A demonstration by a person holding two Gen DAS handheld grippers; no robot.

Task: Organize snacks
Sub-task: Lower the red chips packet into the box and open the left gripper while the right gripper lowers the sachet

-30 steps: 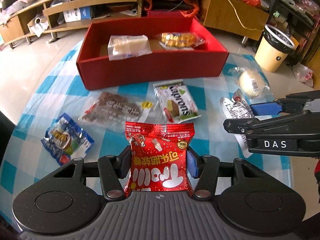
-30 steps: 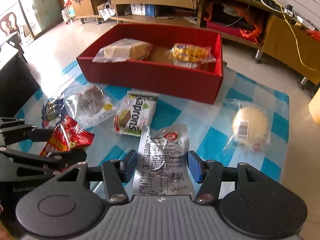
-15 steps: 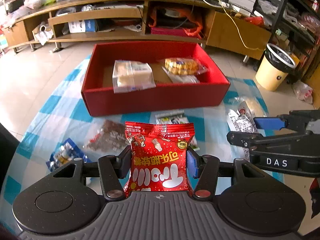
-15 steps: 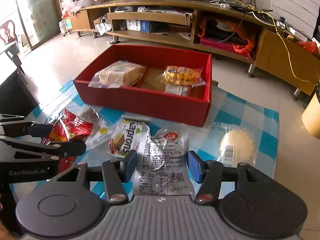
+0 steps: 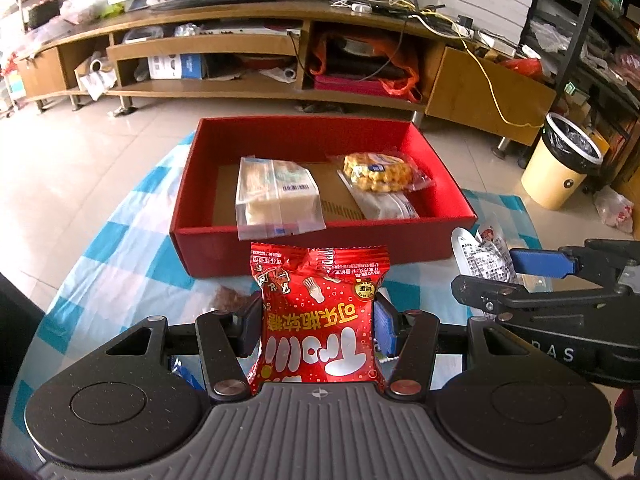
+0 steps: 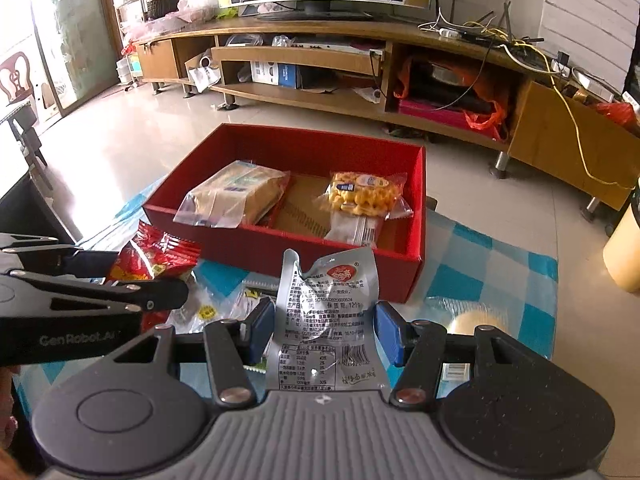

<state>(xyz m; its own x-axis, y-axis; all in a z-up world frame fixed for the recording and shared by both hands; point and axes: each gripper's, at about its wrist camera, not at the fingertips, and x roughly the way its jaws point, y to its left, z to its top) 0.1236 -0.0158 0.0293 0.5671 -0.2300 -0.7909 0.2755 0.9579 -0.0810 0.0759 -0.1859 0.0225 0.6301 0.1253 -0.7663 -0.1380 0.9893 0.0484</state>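
Left wrist | left tool (image 5: pixel 318 330) clamps red packet (image 5: pixel 318 312) | red box (image 5: pixel 320 246) ahead

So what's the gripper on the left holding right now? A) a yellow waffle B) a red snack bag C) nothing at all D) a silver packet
B. The left gripper is squeezed shut on the red snack bag, holding it up in front of the red box. The silver packet is in the right gripper instead.
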